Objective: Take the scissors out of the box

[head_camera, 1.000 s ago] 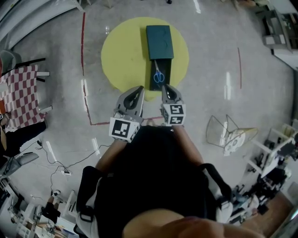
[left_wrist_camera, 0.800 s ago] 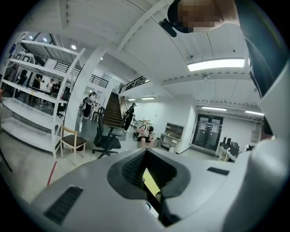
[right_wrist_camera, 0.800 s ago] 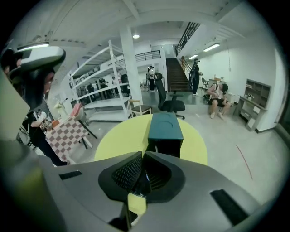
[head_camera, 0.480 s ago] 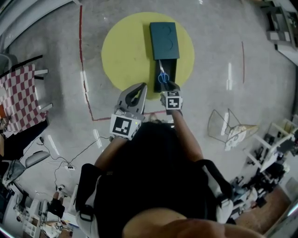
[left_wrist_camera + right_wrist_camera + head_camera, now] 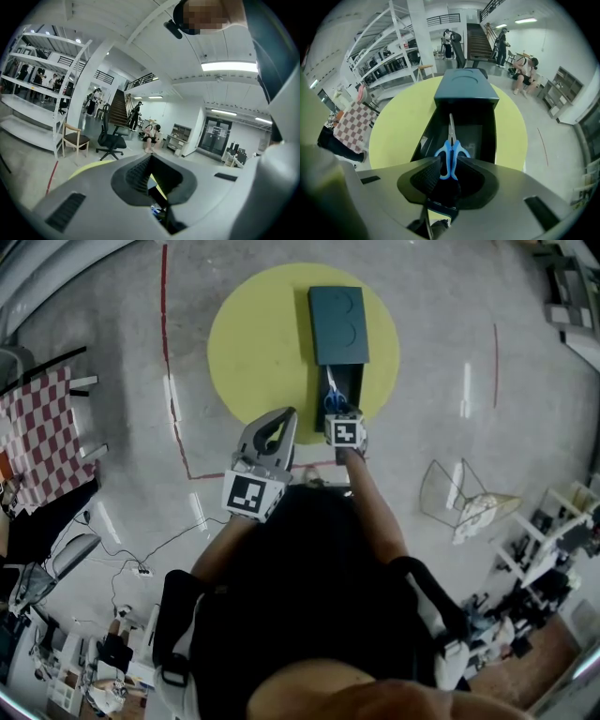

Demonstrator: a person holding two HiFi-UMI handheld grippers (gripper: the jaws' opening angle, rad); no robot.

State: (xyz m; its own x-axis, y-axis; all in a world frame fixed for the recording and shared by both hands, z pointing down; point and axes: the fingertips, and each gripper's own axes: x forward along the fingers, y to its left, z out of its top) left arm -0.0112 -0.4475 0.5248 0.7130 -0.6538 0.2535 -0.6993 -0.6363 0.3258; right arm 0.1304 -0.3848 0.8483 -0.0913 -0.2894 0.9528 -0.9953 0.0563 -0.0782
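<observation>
A dark teal box (image 5: pixel 337 324) lies on a yellow floor disc (image 5: pixel 253 343), its tray (image 5: pixel 322 381) pulled out towards me. Blue-handled scissors (image 5: pixel 335 397) lie in the tray, blades pointing at the lid. My right gripper (image 5: pixel 340 414) points steeply down over the handles. In the right gripper view the scissors' handles (image 5: pixel 451 152) sit between the jaws of my right gripper (image 5: pixel 451 172), which are opening, with the pads not pressing on them. My left gripper (image 5: pixel 280 418) hovers left of the tray, tips together and nothing in them; its own view shows my left gripper (image 5: pixel 153 180) above the disc.
A wire frame stand (image 5: pixel 452 498) sits on the floor to the right. A red tape line (image 5: pixel 172 381) runs left of the disc, and a checkered cloth (image 5: pixel 42 427) lies farther left. Ahead are an office chair (image 5: pixel 110 138), a wooden chair (image 5: pixel 75 140) and shelving (image 5: pixel 28 93).
My right gripper has dropped and reached forward from in front of my body to the scissors' handles in the tray. The left gripper has shifted slightly forward.
</observation>
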